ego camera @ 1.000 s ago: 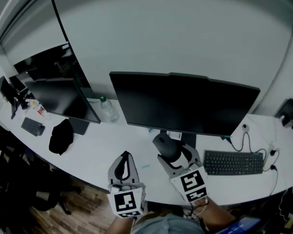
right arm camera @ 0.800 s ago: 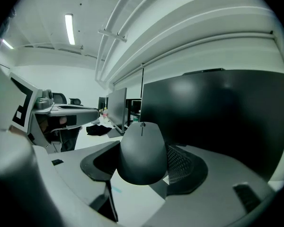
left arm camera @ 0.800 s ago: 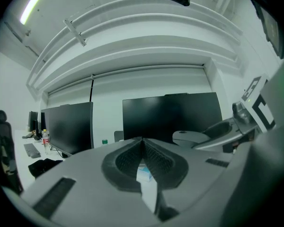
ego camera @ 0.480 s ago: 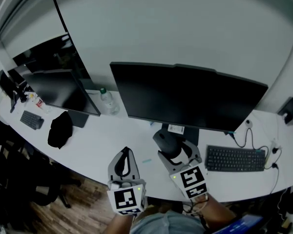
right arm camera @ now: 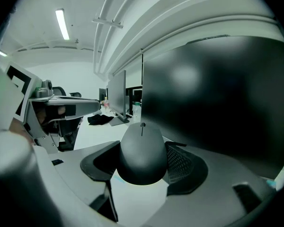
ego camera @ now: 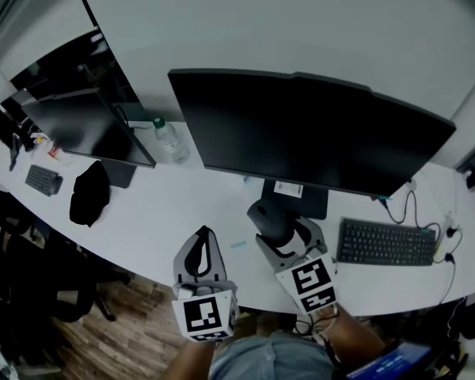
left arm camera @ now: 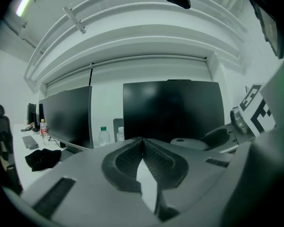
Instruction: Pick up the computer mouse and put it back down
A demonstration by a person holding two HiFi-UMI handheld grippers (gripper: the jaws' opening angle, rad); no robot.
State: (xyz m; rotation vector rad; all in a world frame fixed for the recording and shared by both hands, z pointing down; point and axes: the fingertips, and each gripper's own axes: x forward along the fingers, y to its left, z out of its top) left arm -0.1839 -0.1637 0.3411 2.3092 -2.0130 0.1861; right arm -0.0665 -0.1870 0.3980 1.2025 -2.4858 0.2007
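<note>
The right tool (ego camera: 277, 233) pinches the computer mouse (right arm camera: 142, 150) by its flanks, low over the table (ego camera: 182, 212) before the monitor (ego camera: 301, 133); it looks light, rigid and smooth-shelled, likely safest gripped mid-body, while the left tool (left arm camera: 143, 144) is pressed together, empty.

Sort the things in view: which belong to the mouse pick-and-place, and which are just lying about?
Job in hand: computer mouse, clamped in the right gripper; white desk.

Not involved: large monitor, keyboard, water bottle, black cloth, left gripper (shut, empty).
</note>
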